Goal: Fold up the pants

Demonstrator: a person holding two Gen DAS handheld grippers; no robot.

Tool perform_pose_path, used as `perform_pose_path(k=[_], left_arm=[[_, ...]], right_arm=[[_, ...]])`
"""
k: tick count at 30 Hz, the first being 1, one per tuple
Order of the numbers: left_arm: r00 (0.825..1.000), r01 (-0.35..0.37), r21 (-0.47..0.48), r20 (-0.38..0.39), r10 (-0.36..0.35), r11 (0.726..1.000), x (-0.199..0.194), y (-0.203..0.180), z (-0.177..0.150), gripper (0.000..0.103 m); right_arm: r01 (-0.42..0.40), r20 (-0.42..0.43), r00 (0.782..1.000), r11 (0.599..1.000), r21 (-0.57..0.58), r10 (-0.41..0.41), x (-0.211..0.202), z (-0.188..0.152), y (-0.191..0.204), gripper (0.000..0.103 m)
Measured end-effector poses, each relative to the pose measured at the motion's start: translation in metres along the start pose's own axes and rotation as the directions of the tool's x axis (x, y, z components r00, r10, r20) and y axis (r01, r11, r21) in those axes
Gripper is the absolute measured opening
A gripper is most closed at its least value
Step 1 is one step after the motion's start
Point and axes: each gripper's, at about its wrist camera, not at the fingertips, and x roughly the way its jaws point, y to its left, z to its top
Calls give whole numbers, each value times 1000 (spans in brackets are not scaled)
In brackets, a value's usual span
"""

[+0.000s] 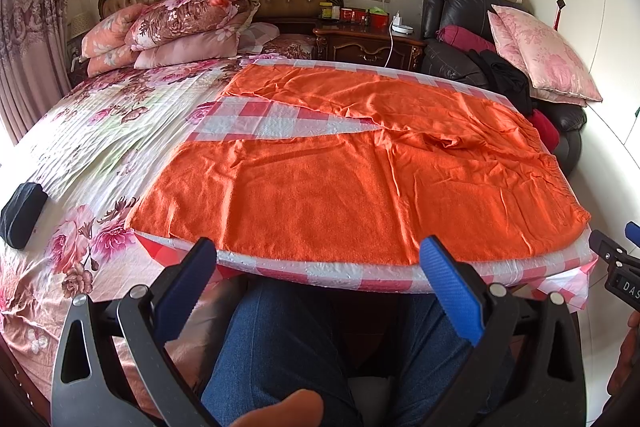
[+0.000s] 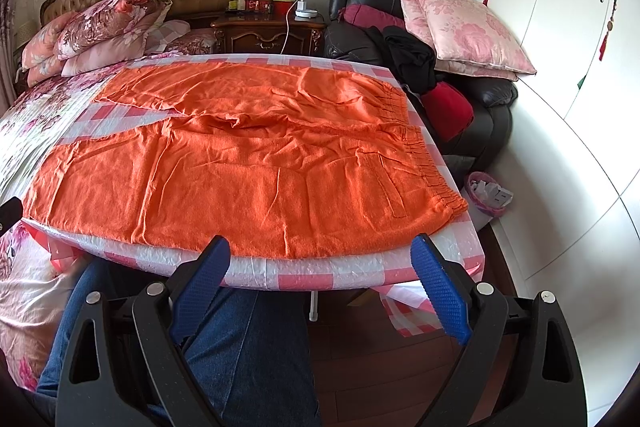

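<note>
Orange pants (image 1: 352,183) (image 2: 248,163) lie spread flat on a board covered in pink-and-white check cloth (image 1: 256,115) (image 2: 320,273). Their elastic waistband points right and the two legs run left, splayed apart. My left gripper (image 1: 318,251) hovers open just before the board's near edge, in front of the near leg, with nothing between its blue pads. My right gripper (image 2: 322,247) is open too, at the near edge close to the waistband corner, holding nothing. Its tip (image 1: 612,255) shows at the right edge of the left wrist view.
The board rests over a floral bed (image 1: 100,131) with stacked pillows (image 1: 176,23) at the headboard. A nightstand (image 2: 268,31), a black armchair piled with clothes and cushions (image 2: 432,39), and a white wardrobe (image 2: 560,27) stand right. The person's jeans-clad legs (image 2: 248,351) are below.
</note>
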Motion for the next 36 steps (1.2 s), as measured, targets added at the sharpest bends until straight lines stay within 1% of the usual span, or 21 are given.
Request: perform_pose_path(k=[19, 22, 23, 24, 25, 26, 28, 30, 31, 32, 33, 34, 36], left_arm=[[1000, 5, -1, 0, -5, 1000, 1, 1, 0, 101], [999, 16, -18, 29, -16, 1000, 2, 5, 1, 101], [999, 23, -30, 48, -21, 999, 4, 7, 2, 101], [997, 39, -42, 65, -36, 998, 6, 10, 4, 101], [994, 78, -46, 83, -74, 996, 10, 12, 7, 101], [991, 103, -39, 87, -99, 994, 15, 12, 10, 101], [990, 112, -13, 83, -111, 994, 30, 8, 17, 101], [989, 132, -6, 70, -131, 991, 45, 6, 21, 101], [988, 142, -5, 58, -141, 990, 54, 4, 23, 101], [988, 149, -4, 46, -149, 989, 63, 3, 24, 101], [988, 153, 1, 31, -153, 988, 71, 2, 23, 101], [988, 154, 11, 10, -154, 988, 80, 0, 23, 101], [986, 164, 8, -30, -163, 986, 95, 1, 21, 101]], right_arm=[[-6, -10, 1000, 1000, 9, 6, 3, -4, -1, 88], [-38, -33, 999, 999, 32, 39, 11, -6, -6, 88], [-85, -50, 995, 994, 67, 89, 16, -3, -12, 88], [-139, -62, 987, 985, 105, 146, 22, 1, -18, 88], [-180, -75, 978, 972, 153, 193, 29, 6, -28, 89], [-190, -91, 973, 962, 194, 211, 38, 14, -39, 89], [-182, -133, 966, 949, 256, 221, 62, 33, -60, 89], [-143, -169, 966, 948, 284, 197, 88, 55, -77, 89], [-102, -173, 973, 954, 283, 155, 106, 71, -86, 90], [-90, -154, 979, 957, 276, 136, 118, 84, -92, 90], [-89, -131, 983, 962, 260, 127, 133, 98, -98, 93], [-54, -147, 985, 977, 206, 86, 159, 118, -103, 93], [-26, -183, 982, 987, 158, 55, 202, 150, -114, 93]])
